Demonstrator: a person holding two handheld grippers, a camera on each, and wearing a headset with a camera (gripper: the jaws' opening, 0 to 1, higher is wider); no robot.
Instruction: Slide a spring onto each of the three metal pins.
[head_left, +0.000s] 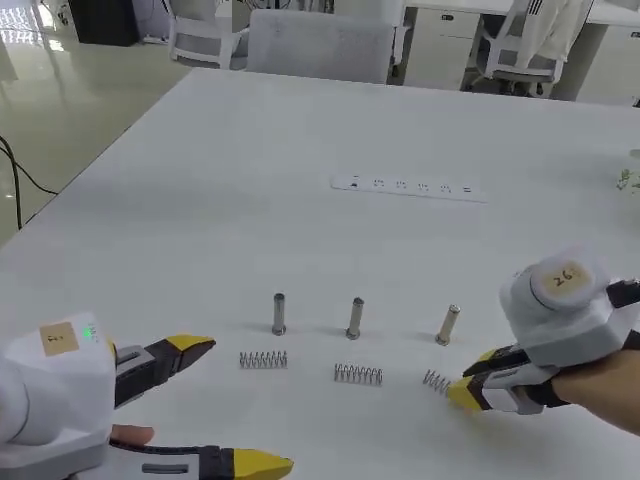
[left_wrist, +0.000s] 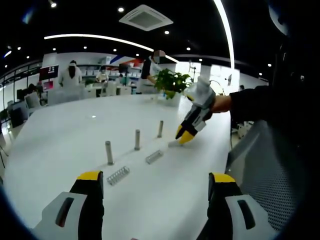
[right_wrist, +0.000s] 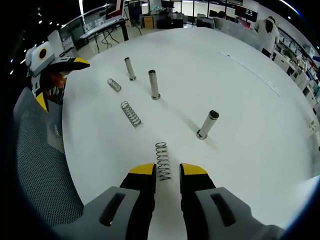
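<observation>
Three metal pins stand upright in a row on the white table: left pin (head_left: 279, 313), middle pin (head_left: 355, 318), right pin (head_left: 448, 325). In front of each lies a loose spring: left spring (head_left: 263, 360), middle spring (head_left: 358, 374), right spring (head_left: 436, 381). My right gripper (head_left: 466, 391) (right_wrist: 167, 172) rests low at the right spring (right_wrist: 162, 160), its jaws a narrow gap apart with the spring's near end between the tips. My left gripper (head_left: 235, 405) (left_wrist: 155, 180) hovers wide open short of the left spring (left_wrist: 118, 175), holding nothing.
A white power strip (head_left: 408, 187) lies across the table beyond the pins. Grey chairs (head_left: 320, 45) stand at the far edge. A mesh chair (right_wrist: 40, 165) is close to the near edge. A potted plant (left_wrist: 172, 82) sits at one end of the table.
</observation>
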